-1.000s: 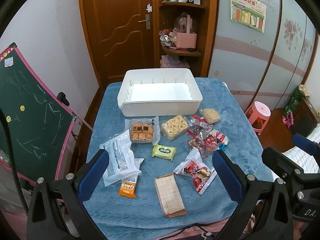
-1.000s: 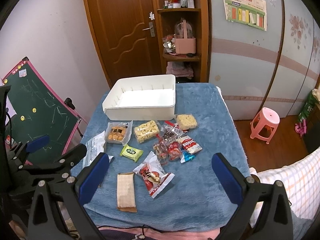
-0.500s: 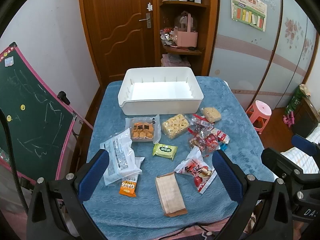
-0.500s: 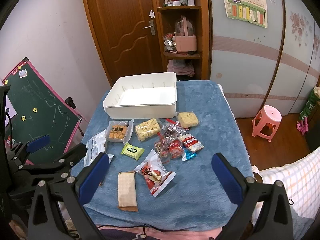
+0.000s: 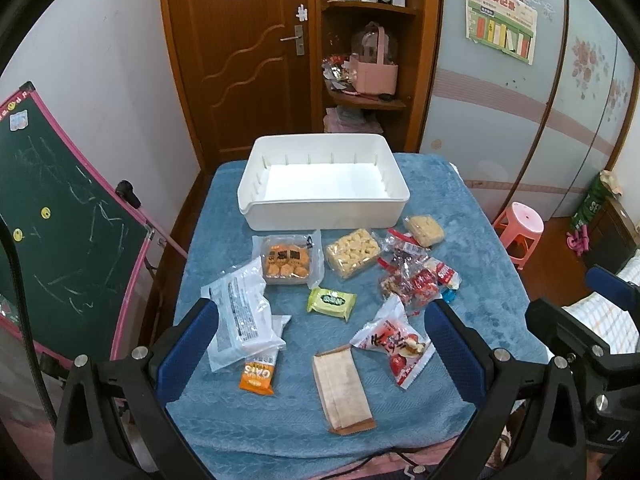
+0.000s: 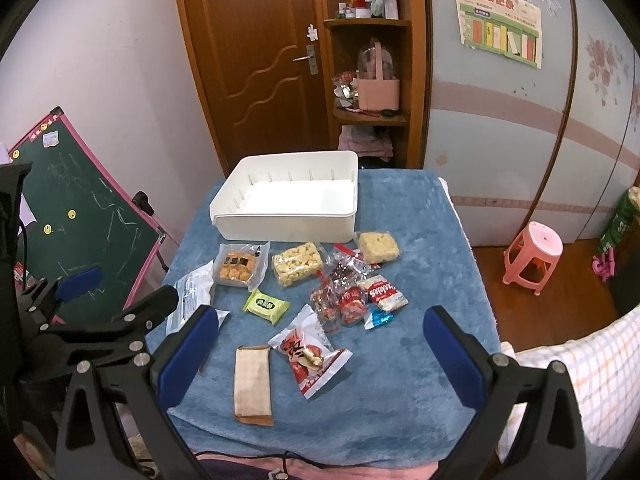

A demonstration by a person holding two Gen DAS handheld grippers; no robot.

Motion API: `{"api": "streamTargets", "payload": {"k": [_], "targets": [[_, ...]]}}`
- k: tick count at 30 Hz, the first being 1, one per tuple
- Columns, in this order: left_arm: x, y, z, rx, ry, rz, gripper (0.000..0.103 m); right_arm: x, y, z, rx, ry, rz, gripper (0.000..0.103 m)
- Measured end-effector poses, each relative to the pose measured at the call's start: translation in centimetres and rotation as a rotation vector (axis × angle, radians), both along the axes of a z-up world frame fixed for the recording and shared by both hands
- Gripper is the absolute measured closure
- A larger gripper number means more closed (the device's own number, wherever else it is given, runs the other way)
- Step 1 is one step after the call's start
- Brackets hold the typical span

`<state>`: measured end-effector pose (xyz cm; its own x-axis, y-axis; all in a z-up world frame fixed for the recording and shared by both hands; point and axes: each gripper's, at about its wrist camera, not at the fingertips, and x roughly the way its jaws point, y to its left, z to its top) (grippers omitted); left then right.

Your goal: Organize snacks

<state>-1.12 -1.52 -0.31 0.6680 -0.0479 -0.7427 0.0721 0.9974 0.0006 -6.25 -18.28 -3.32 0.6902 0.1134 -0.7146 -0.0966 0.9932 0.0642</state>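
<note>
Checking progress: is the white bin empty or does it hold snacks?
Empty. The bin shows only its bare white floor in both views; every snack lies on the blue cloth.

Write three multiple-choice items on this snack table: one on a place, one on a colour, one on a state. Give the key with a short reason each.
1. Where does the white bin stand?
A. at the table's far end, beyond the snacks
B. at the near edge, under the grippers
C. on the pink stool

2. What colour is the small packet lying in the middle of the snacks?
A. purple
B. light green
C. black

3. What state is the left gripper in?
A. shut on a packet
B. open, holding nothing
C. resting inside the bin

Key:
1 A, the bin sits behind every snack in both views.
2 B, its wrapper is pale green against the blue cloth.
3 B, its blue pads stand wide apart above the table, with nothing between them.
</note>
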Motion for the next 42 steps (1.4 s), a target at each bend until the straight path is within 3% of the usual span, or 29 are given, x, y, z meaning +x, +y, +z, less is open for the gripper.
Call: {"api": "streamTargets", "payload": {"k": [4,9,19,25,32,38,42], "targets": [[0.2,0.8,0.0,-0.012,-0.009,0.004,0.000,0.0,0.0,0.6,-0.013,-0.023,0.010,0.000],[1.2,1.4,0.3,-0.057,0.039,-0.003,0.000,0.3,-0.3,1.8,-0.024,-0.057,0.018,0.000],[2.8,2.2,0.2,-0.029,0.039,0.041,0.000,1.9,-0.8,1.0,-0.041,-0.030,0.028,0.000],[3.5,2.1,-2.6,-0.024,0.070,0.038,0.000,3.0,-0.6,-2.3,-0.054,0.035,0.043,0.000],[4.4,1.9,-7.3,-0.101,0.195,0.010,0.000,3.9,-0.1,-6.0,-0.050,0.124,0.069,0.000],[4.2,0.8,-10.0,-0.033,0.227,0.007,0.000,4.4,0.4,-8.1,-0.086,0.145,0.090,0.000],[4.6,0.5,-12.1,-0.015,0.300,0.014,0.002,5.0,0.5,-10.6,-0.109,0.181,0.098,0.000]]}}
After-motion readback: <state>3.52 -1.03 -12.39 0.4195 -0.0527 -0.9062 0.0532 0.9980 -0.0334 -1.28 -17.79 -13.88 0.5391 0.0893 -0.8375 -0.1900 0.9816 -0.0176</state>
